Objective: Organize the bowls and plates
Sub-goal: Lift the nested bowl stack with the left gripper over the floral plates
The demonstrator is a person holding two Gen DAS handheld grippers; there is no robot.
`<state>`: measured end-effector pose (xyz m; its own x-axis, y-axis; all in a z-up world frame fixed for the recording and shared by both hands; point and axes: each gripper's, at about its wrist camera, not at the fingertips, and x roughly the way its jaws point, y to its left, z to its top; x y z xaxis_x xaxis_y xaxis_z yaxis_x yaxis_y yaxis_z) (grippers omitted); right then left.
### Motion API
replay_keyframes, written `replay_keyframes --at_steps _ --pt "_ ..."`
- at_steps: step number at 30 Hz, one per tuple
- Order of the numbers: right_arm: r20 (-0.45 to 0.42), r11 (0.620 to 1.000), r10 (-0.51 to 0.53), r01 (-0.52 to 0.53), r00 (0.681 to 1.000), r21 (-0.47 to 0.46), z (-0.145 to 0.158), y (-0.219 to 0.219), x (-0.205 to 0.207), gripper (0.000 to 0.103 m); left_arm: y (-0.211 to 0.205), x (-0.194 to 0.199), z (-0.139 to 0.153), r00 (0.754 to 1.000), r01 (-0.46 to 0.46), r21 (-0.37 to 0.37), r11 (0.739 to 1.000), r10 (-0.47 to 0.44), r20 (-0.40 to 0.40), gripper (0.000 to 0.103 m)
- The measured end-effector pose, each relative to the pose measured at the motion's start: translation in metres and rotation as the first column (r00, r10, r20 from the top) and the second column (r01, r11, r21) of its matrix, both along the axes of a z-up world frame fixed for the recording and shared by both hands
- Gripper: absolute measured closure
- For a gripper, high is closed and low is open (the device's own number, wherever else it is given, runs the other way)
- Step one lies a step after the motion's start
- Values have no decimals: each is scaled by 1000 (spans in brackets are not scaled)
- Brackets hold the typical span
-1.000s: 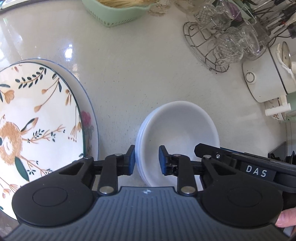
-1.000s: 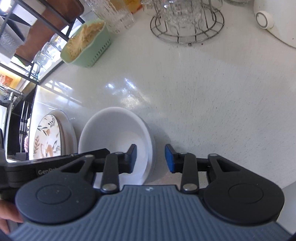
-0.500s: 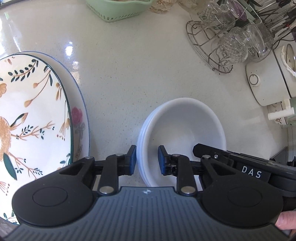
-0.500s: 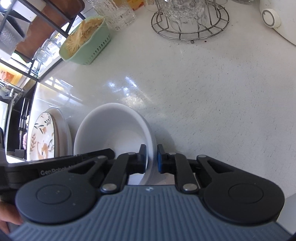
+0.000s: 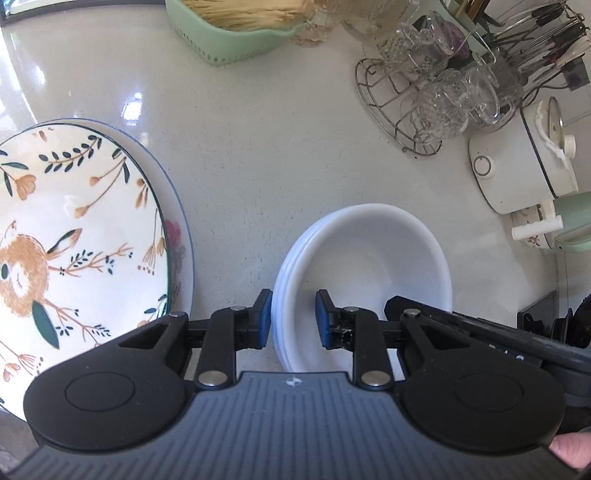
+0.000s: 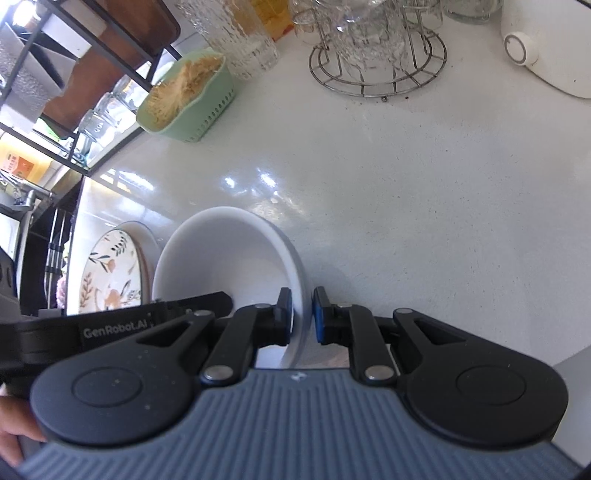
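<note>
- The right gripper [image 6: 301,315] has its blue fingers [image 6: 319,314] pinched on the right rim of the white bowls [image 6: 229,258], one finger inside, one outside.
- The left gripper [image 5: 291,319] straddles the stack's left rim; its outer finger [image 5: 264,317] touches the rims, the inner one stands off, so it is only partly closed and not yet gripping.
- The bowls sit nested on the counter [image 5: 258,166], just beside the plates [image 5: 74,236].
- Risk: I would judge that a lift from the right alone could tip the stack, or take the top bowl and leave the rest; glazed rims may slip from narrow fingers.
- A swing left could knock the plates.
- Count: about three bowl rims show, though I cannot be sure; two plates, the flowered one on top; one green basket [image 5: 240,33]; one wire rack of glasses [image 5: 406,103].
</note>
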<state>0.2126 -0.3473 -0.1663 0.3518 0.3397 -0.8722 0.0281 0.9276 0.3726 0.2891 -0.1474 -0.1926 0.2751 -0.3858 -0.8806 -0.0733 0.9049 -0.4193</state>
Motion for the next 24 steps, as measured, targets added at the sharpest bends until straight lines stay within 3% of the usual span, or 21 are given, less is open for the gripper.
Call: replay_keyframes --at_steps 10,24 --pt "49 1000 -20 21 999 -8 20 4 -12 88 13 -14 18 999 25 -27 999 -25 24 74" --pt "109 1000 3 -4 994 12 57 36 -27 86 53 -39 63 994 -20 -37 999 24 108 74"
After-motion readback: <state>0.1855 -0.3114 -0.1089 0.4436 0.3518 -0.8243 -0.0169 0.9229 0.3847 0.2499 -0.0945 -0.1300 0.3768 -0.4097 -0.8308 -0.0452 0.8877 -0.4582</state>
